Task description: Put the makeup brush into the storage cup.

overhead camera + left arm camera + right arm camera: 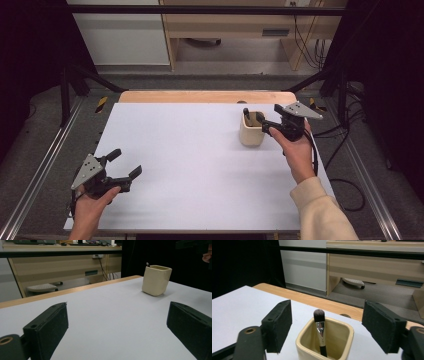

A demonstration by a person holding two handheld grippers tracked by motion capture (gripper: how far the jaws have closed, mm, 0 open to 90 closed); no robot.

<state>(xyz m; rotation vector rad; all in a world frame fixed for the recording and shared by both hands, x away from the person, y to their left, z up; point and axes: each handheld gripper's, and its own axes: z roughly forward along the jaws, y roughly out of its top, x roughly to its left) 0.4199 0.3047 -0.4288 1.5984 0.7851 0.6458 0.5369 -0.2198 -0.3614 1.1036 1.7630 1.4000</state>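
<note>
Standing upright in the cream cup (325,345) at the tabletop's (200,165) far right: a makeup brush (320,331). Likely light, slim, slick-handled; pinch its ferrule. Right tongs (327,326) gape, straddling it. Left tongs (122,164) gape, empty, well apart.

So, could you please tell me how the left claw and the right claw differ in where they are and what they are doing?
The left claw sits near the table's front left over bare white surface; the right claw is at the far right by the cream cup. The left claw has nothing between its jaws; the right claw's jaws flank the cup holding a makeup brush. Both are open and hand-held.
</note>
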